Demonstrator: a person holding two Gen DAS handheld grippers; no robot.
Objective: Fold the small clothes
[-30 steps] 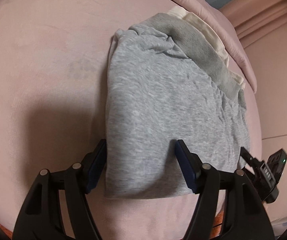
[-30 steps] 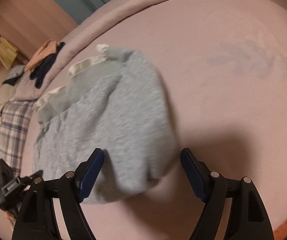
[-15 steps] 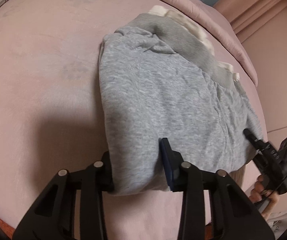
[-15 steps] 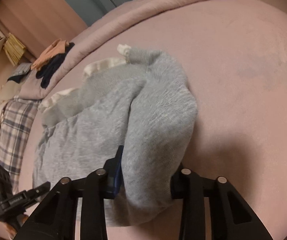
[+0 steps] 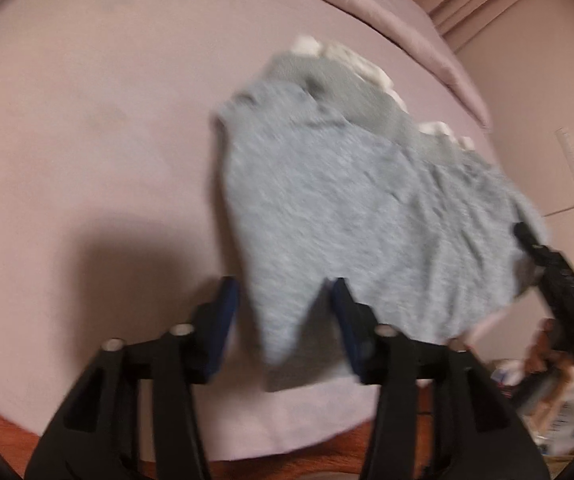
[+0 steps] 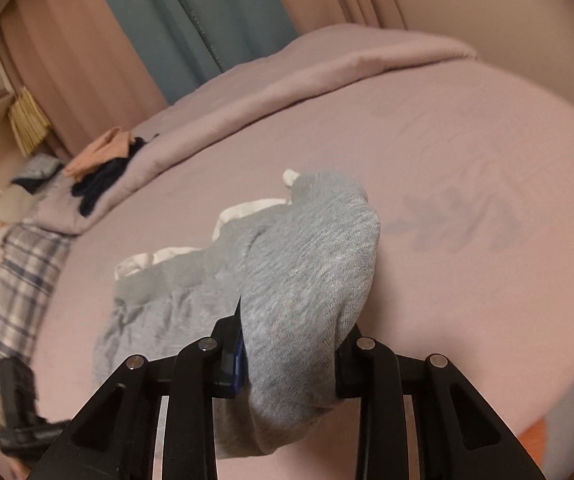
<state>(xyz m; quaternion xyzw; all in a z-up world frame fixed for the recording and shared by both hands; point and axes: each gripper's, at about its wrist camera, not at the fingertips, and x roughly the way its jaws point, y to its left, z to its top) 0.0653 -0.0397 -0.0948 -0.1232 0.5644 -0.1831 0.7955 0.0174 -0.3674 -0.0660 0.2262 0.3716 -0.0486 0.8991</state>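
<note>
A small grey knit garment (image 5: 367, 216) with a darker grey waistband and white trim lies on a pink bed. In the left wrist view my left gripper (image 5: 283, 316) stands open, its blue-padded jaws on either side of a hanging corner of the cloth without pinching it. In the right wrist view my right gripper (image 6: 287, 354) is shut on the near edge of the grey garment (image 6: 307, 280) and lifts it off the sheet; the far part with the waistband still rests on the bed. The right gripper also shows in the left wrist view (image 5: 555, 280).
The pink bedsheet (image 6: 467, 160) spreads all around. A rolled pink duvet (image 6: 287, 80) lies along the far side. A plaid cloth (image 6: 15, 272) and a pile of dark and peach clothes (image 6: 103, 164) sit at the far left. Curtains hang behind.
My left gripper was shut on the garment's near edge half a second ago and has opened. My right gripper stays shut on the cloth and has raised it higher.
</note>
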